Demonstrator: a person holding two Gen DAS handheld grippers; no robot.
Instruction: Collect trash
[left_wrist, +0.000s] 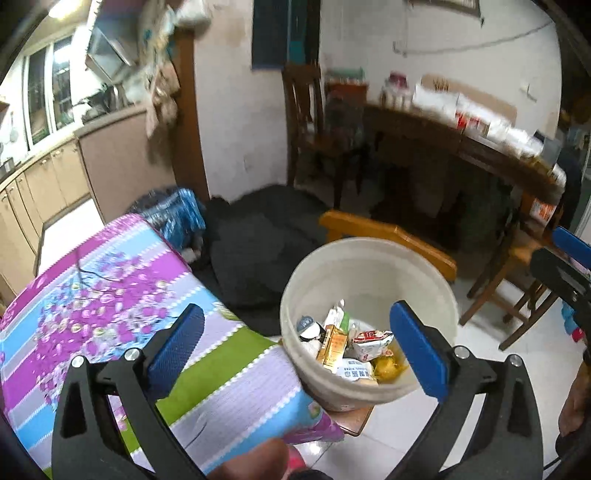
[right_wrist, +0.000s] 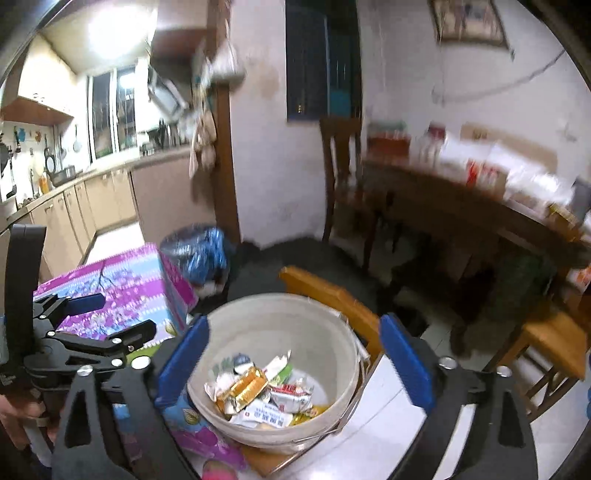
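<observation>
A white bucket (left_wrist: 369, 251) stands on a low wooden stool beside the table's flowered cloth (left_wrist: 110, 295). Several wrappers and small cartons (left_wrist: 354, 347) lie in its bottom. My left gripper (left_wrist: 299, 350) is open above the table corner and the bucket's near rim, with nothing between its blue pads. In the right wrist view the bucket (right_wrist: 277, 306) and its trash (right_wrist: 266, 395) lie straight below my right gripper (right_wrist: 295, 363), which is open and empty. The left gripper (right_wrist: 85, 321) shows at that view's left, over the cloth.
A wooden armrest (left_wrist: 388, 236) runs behind the bucket. A dark heap (left_wrist: 258, 236) and a blue patterned bag (left_wrist: 177, 214) lie on the floor by the wall. A dark wooden table (left_wrist: 461, 147) loaded with boxes stands at the right, with chairs around it. Kitchen cabinets (left_wrist: 48, 184) run along the left.
</observation>
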